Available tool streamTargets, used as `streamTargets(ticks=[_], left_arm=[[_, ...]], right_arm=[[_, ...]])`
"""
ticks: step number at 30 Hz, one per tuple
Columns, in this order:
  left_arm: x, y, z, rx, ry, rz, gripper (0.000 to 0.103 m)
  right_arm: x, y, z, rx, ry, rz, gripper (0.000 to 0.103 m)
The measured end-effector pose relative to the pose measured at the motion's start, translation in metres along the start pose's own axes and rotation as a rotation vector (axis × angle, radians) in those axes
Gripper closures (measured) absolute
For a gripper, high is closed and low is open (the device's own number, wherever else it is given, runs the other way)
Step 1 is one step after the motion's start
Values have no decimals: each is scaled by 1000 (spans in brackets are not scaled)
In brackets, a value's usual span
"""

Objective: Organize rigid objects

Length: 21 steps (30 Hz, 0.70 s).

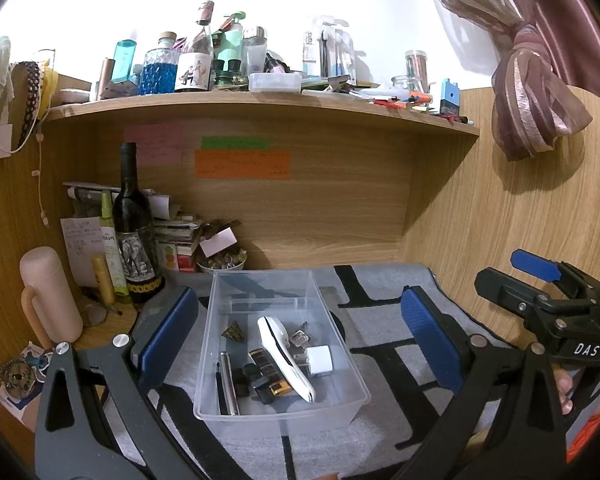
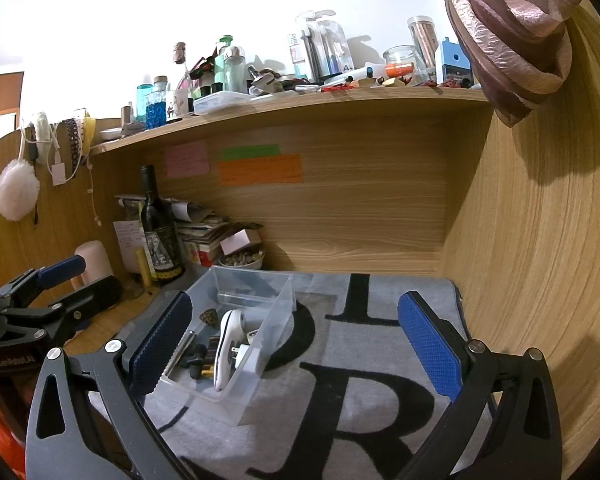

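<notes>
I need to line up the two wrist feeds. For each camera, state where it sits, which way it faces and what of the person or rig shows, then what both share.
Left wrist: sits on the left gripper, looking forward over the clear bin toward the desk's back wall; the right gripper and fingertips of a hand show at right.
Right wrist: sits on the right gripper, facing the grey mat, bin at left; the left gripper shows at left.
Shared: bin, mat, wine bottle, shelf.
</notes>
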State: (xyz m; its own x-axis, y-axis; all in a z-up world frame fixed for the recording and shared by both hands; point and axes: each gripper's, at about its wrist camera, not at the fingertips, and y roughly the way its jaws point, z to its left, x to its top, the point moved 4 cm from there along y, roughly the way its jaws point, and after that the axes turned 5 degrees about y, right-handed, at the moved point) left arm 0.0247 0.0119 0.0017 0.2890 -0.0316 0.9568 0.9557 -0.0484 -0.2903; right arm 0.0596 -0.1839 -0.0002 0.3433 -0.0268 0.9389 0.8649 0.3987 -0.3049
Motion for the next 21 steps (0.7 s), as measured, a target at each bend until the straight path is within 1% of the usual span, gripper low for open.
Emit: streamTargets(ticks=[21], left_arm=[[-1, 1, 0, -2, 0, 4, 0]], right_arm=[[-1, 0, 0, 10, 0, 2, 0]])
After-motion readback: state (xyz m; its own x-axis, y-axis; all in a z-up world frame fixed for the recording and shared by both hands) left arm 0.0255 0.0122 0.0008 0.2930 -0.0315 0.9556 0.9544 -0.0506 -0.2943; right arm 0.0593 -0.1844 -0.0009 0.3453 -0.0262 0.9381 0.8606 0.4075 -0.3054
